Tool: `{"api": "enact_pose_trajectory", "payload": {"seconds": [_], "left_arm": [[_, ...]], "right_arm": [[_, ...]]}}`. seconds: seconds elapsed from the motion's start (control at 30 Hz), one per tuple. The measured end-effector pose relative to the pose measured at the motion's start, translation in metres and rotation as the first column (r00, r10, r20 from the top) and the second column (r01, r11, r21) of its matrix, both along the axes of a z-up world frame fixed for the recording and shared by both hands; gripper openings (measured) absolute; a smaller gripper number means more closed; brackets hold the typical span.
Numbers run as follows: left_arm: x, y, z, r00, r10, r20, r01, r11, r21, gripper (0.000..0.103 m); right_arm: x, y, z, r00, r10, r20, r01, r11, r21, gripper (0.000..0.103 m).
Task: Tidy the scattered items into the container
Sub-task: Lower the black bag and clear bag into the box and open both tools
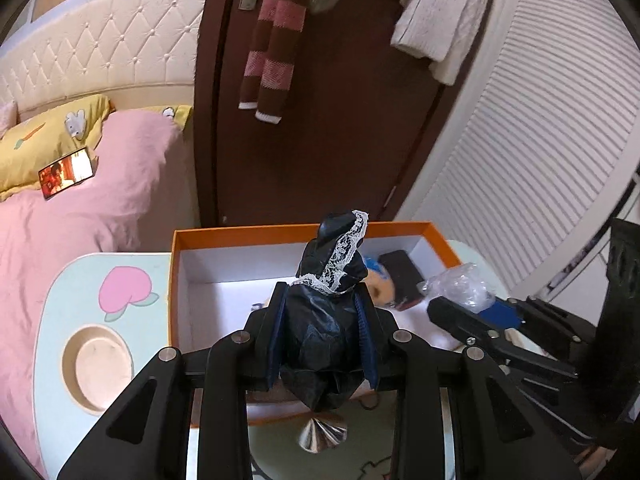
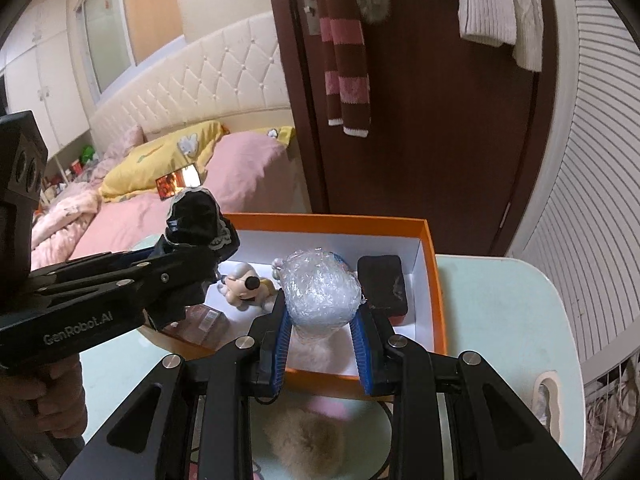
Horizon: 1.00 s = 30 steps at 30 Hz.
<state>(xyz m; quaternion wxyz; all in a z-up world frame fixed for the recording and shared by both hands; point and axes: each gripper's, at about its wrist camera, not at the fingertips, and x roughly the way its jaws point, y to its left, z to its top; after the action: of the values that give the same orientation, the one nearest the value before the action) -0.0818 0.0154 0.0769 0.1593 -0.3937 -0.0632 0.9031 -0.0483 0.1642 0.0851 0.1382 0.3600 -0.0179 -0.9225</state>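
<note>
Both my tongs hold items above the orange box [image 2: 434, 280] on the pale counter [image 2: 500, 320].

My left tongs [image 1: 324, 336] pinch a black lace-trimmed cloth bundle [image 1: 332, 276]; my right tongs [image 2: 322, 340] pinch a plastic-wrapped ball [image 2: 320, 292] over the box's near edge. Inside lie a small mouse figurine [image 2: 244, 286] and a black pouch [image 2: 382, 284]. A pink bed [image 1: 80, 200] lies beyond.

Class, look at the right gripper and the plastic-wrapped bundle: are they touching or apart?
Touching. The right wrist view shows the right gripper with both blue pads pressed against the sides of the plastic-wrapped bundle, held above the orange box.
</note>
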Motion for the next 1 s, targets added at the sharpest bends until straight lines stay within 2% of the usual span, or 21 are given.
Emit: {"api": "enact_pose_trajectory", "payload": {"seconds": [0.17,0.33,0.4,0.43,0.47,0.53,0.83,1.0], "left_arm": [[-0.004,-0.001,-0.005,1.0,-0.005,0.005,0.005,1.0,0.001,0.033],[-0.003,0.0,-0.004,1.0,0.002,0.007,-0.001,1.0,-0.025,0.039],[-0.002,0.0,-0.004,1.0,0.011,0.009,-0.011,0.999,-0.034,0.052],[-0.001,0.0,-0.004,1.0,0.014,0.009,-0.014,0.999,-0.038,0.062],[0.0,-0.001,-0.004,1.0,0.02,0.005,-0.02,0.999,-0.041,0.065],[0.004,-0.002,-0.001,0.999,0.039,-0.01,-0.039,0.998,-0.052,0.068],[0.032,-0.012,0.029,0.995,0.032,-0.095,-0.035,0.999,-0.031,0.068],[0.063,-0.017,0.035,0.994,0.021,-0.109,-0.03,0.996,-0.082,0.068]], "right_arm": [[-0.008,0.001,-0.004,1.0,-0.009,0.009,0.009,1.0,-0.005,0.027],[-0.01,-0.001,-0.005,1.0,-0.02,0.001,0.02,1.0,0.006,0.028],[-0.009,-0.002,-0.005,1.0,-0.022,-0.007,0.022,1.0,0.016,0.034],[-0.008,-0.002,-0.005,1.0,-0.024,-0.011,0.024,1.0,0.019,0.046],[-0.007,-0.002,-0.004,0.999,-0.032,-0.017,0.032,0.999,0.023,0.056],[-0.005,-0.001,-0.003,0.999,-0.043,-0.032,0.044,0.999,0.022,0.059],[0.011,0.01,0.009,0.997,-0.053,-0.057,0.052,0.998,-0.021,0.06],[0.039,0.016,0.017,0.997,-0.026,-0.075,0.023,0.999,-0.044,0.062]]}}
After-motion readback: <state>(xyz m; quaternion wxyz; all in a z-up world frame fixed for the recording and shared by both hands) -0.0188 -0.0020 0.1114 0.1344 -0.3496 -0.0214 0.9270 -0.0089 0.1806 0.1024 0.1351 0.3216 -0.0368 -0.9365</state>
